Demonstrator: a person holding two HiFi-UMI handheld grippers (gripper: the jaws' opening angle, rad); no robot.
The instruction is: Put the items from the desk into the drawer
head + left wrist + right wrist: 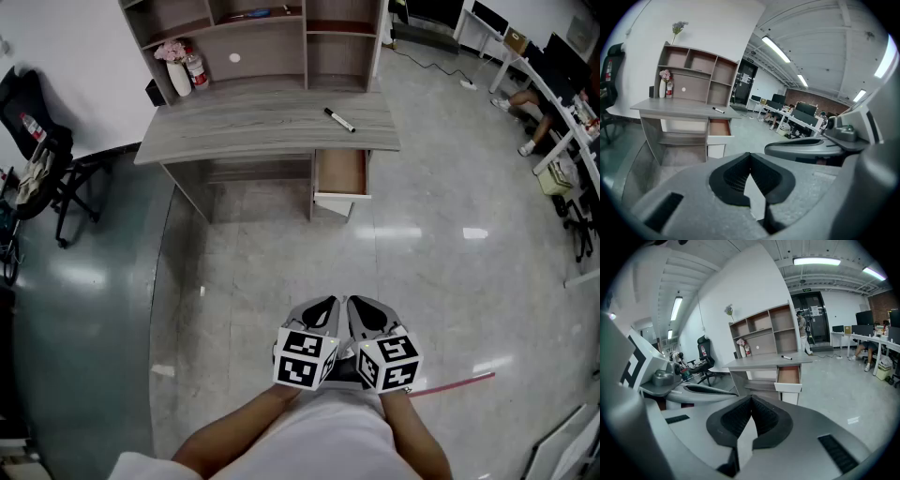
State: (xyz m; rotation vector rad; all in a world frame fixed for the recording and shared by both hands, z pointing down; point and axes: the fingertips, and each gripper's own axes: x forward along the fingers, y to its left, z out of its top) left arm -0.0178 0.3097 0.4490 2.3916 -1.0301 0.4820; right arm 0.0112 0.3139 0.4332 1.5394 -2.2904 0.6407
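A black marker [339, 120] lies on the right part of the grey wooden desk [244, 127]. Under the desk's right end a drawer [341, 173] stands pulled out, its brown inside bare. Both grippers hang side by side low over the floor, well short of the desk. My left gripper [323, 307] is shut with nothing in it, and so is my right gripper [367, 309]. The left gripper view has the jaws closed tip to tip [750, 155], with the marker [718, 110] and drawer [718, 127] far ahead. From the right gripper [751, 400], the marker [786, 357] and drawer [789, 375] also lie far ahead.
A shelf unit [253, 37] stands on the desk's back, with a white flower vase [176, 70] and a bottle [195, 68] at its left. A black chair [37, 150] stands left of the desk. Office desks and a seated person [530, 108] are at the far right.
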